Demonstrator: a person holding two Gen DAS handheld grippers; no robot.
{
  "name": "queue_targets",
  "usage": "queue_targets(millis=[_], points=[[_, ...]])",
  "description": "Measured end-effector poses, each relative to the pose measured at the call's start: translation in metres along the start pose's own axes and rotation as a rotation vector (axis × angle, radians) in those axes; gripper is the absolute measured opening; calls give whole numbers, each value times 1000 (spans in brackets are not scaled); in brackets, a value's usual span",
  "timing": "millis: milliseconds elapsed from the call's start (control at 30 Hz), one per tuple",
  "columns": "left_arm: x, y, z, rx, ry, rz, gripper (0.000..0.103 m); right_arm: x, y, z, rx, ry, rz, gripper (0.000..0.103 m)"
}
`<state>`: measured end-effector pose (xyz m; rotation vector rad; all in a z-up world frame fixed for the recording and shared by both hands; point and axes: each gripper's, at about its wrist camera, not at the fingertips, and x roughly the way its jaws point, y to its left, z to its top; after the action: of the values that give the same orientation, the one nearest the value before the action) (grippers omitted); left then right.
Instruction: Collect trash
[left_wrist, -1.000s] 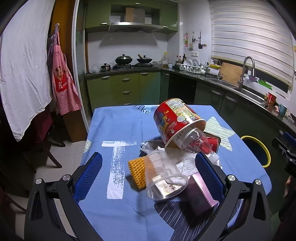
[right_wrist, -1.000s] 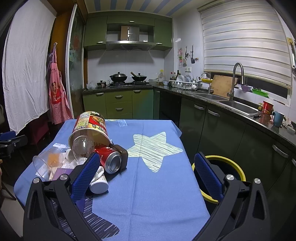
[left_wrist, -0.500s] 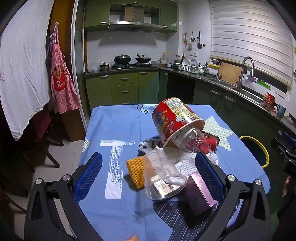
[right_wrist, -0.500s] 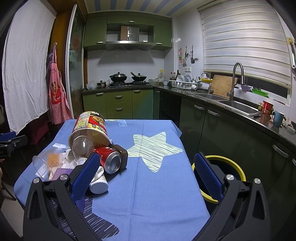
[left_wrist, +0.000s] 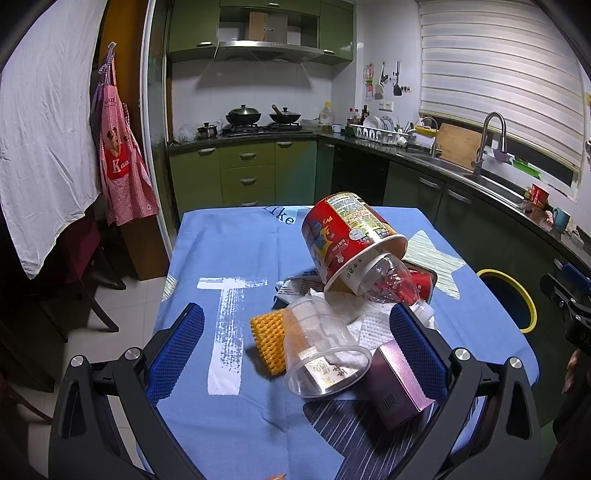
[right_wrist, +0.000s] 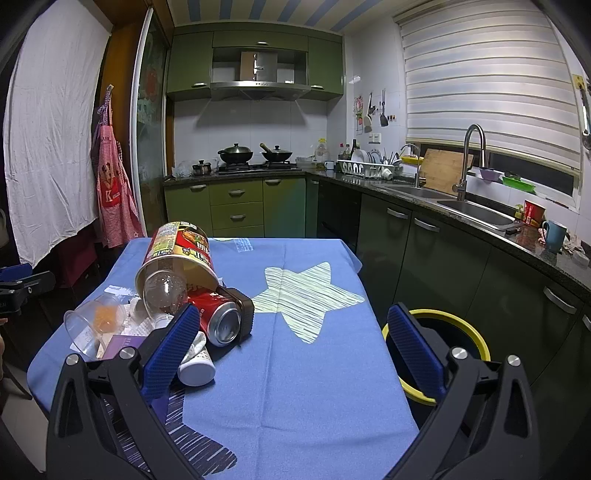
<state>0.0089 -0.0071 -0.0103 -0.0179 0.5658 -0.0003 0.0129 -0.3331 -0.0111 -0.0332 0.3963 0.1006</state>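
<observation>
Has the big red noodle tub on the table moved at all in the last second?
No. In the right wrist view the red noodle tub sits at the same spot beside the pale star on the tablecloth as before, propped tilted on the trash pile.

Over 1 second, the left gripper (left_wrist: 295, 345) has eased slightly, so the trash pile on the blue tablecloth (left_wrist: 229, 254) sits a touch lower-left in its view: the red noodle tub (left_wrist: 343, 232), the clear plastic cup (left_wrist: 321, 354) and the purple box (left_wrist: 397, 384) all drift that way, and the yellow-rimmed bin (left_wrist: 517, 295) edges left. The pile itself lies undisturbed. The right wrist view shows no change.
</observation>
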Motion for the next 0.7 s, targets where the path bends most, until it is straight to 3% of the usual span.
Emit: queue_targets(millis=[700], points=[[3,-6,-2,1,10,-12,99,0,-2,-5,-1,3,0,97]])
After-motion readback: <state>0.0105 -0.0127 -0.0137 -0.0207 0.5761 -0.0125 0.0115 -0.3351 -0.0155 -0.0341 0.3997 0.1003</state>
